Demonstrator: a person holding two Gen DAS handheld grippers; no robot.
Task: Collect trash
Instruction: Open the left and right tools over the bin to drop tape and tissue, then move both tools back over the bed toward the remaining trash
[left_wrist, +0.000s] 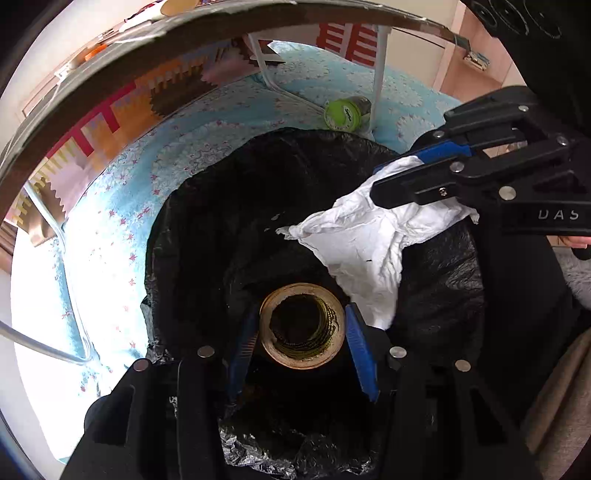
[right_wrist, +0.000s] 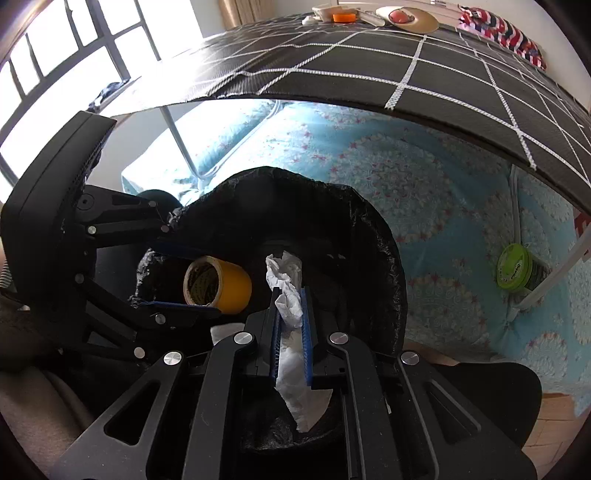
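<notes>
Left tool (left_wrist: 301, 332) grips the tape roll (left_wrist: 302, 325), right tool (right_wrist: 291, 325) pinches the tissue (right_wrist: 290, 306), both over the bin bag (left_wrist: 207, 229).
Drop step: both just need opening above the bag's mouth.

Pretty much everything centres on the bin liner (left_wrist: 229, 221): thin black plastic, crinkly, with a glossy sheen along its folded rim. Over its mouth, the tape roll (right_wrist: 218, 284) has a smooth yellow outer face and a dull brown cardboard core. Right beside it, the tissue (left_wrist: 365, 236) is white paper, matt and heavily creased. Both grippers look like matt black plastic with shiny round metal bolt heads and ribbed blue pads (right_wrist: 306, 325). Under the liner, the floor mat (right_wrist: 424, 192) looks like soft printed cloth. Above it, the tabletop (right_wrist: 369, 62) is dark, matt and woven-looking.
</notes>
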